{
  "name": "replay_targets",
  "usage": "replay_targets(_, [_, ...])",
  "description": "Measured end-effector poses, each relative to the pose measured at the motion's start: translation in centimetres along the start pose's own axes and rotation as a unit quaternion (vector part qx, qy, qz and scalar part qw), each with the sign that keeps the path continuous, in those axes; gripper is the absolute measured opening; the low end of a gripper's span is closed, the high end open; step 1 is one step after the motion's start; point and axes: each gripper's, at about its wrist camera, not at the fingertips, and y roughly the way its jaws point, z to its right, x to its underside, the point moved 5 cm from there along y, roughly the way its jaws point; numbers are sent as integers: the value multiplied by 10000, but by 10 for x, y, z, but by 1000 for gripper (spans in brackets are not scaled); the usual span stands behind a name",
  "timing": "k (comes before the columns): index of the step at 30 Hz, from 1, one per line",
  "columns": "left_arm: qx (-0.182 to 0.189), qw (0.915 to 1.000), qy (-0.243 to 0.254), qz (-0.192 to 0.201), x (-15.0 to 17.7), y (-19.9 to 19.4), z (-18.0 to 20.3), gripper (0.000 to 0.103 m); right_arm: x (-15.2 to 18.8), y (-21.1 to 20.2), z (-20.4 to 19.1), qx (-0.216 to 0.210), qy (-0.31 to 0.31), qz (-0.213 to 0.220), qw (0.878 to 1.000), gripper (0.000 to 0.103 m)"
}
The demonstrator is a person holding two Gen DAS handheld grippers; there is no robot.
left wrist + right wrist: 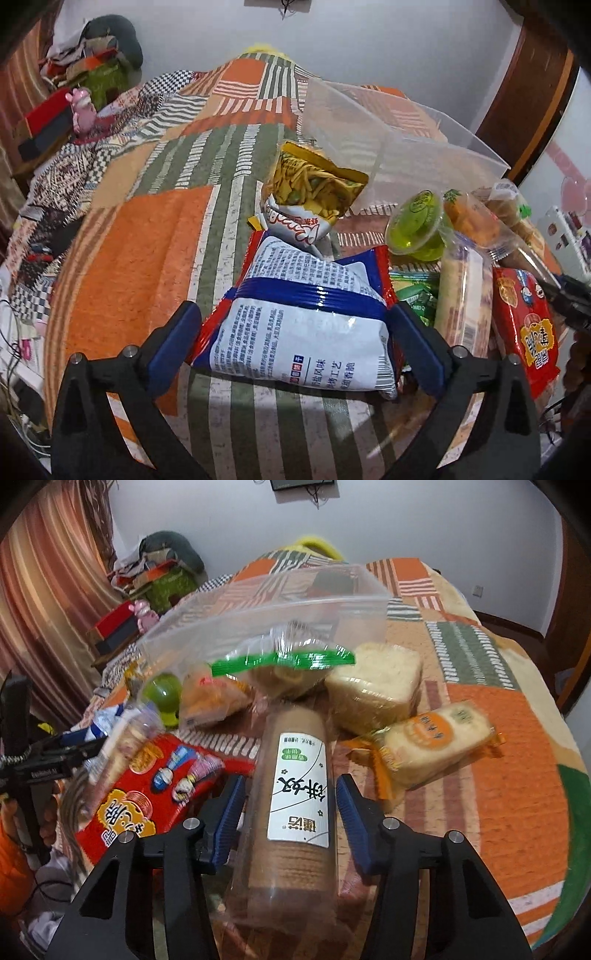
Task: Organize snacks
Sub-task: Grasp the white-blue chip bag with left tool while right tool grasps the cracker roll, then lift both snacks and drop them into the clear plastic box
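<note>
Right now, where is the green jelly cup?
In the left wrist view the green jelly cup lies right of centre on the bedspread, beside the orange-wrapped snack, just ahead of the clear plastic box.

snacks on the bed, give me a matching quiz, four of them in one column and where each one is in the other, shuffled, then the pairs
Things
1. white and blue bag
2. biscuit tube
3. green jelly cup
4. red packet

Places
A. between the right gripper's fingers
B. just left of the biscuit tube
C. between the left gripper's fingers
D. beside the clear plastic bin

Pairs: 1-C, 2-A, 3-D, 4-B
</note>
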Motion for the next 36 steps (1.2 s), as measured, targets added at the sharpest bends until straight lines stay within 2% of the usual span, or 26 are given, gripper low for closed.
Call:
replay_targets(7, [-9, 10000, -8, -7, -4, 8, -1, 103, -4, 3, 0, 95, -122, -2, 9999, 37])
replay_targets(10, [74, 9999, -75, -29, -4, 7, -2, 97, -4, 1, 2, 89, -103, 25, 9999, 35])
replay_targets(19, [-72, 9999, 60, 92, 4, -13, 7, 77, -3, -13, 2, 103, -41, 176, 9998, 34])
replay_targets(28, [-158, 9986, 182, 462, 4, -54, 17, 66, -10, -44, 3, 128, 9, 581, 9982, 34])
replay_targets(36, [-28, 9950, 327, 943, -23, -88, 34, 60, -30, -65, 4, 168, -22, 966, 9952, 34])
